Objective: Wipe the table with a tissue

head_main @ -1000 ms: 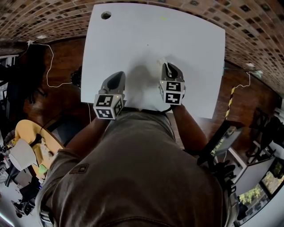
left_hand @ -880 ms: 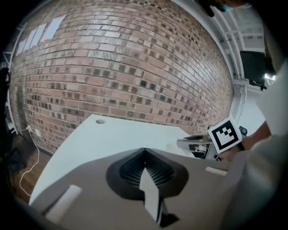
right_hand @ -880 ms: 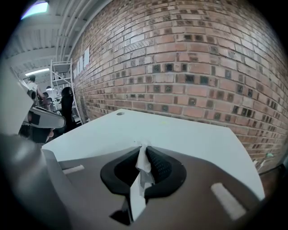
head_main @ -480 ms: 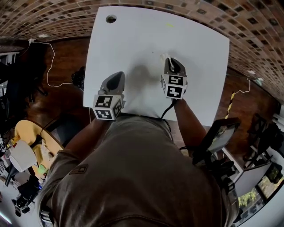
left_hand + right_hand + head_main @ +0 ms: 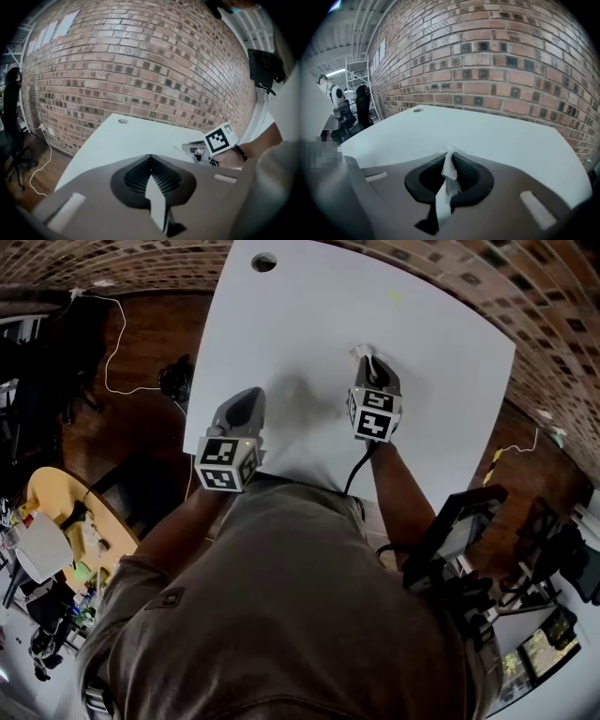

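A white table (image 5: 309,343) fills the middle of the head view. My right gripper (image 5: 366,357) rests low over the table's right half, shut on a white tissue (image 5: 360,352) that pokes out past its tips. In the right gripper view the crumpled tissue (image 5: 449,174) is pinched between the dark jaws of the right gripper (image 5: 450,154). My left gripper (image 5: 251,393) is near the table's front left edge. In its own view the left gripper (image 5: 150,159) is shut with nothing held, and the right gripper (image 5: 200,149) shows off to its right.
A round hole (image 5: 263,262) lies in the table's far left corner, and a small yellow-green mark (image 5: 395,296) near the far edge. A brick wall (image 5: 497,61) stands behind the table. A cable (image 5: 112,343) lies on the wooden floor at left, and black stands (image 5: 459,540) at right.
My right gripper has slid away from me across the table with the tissue in it. The left gripper has stayed near the front edge.
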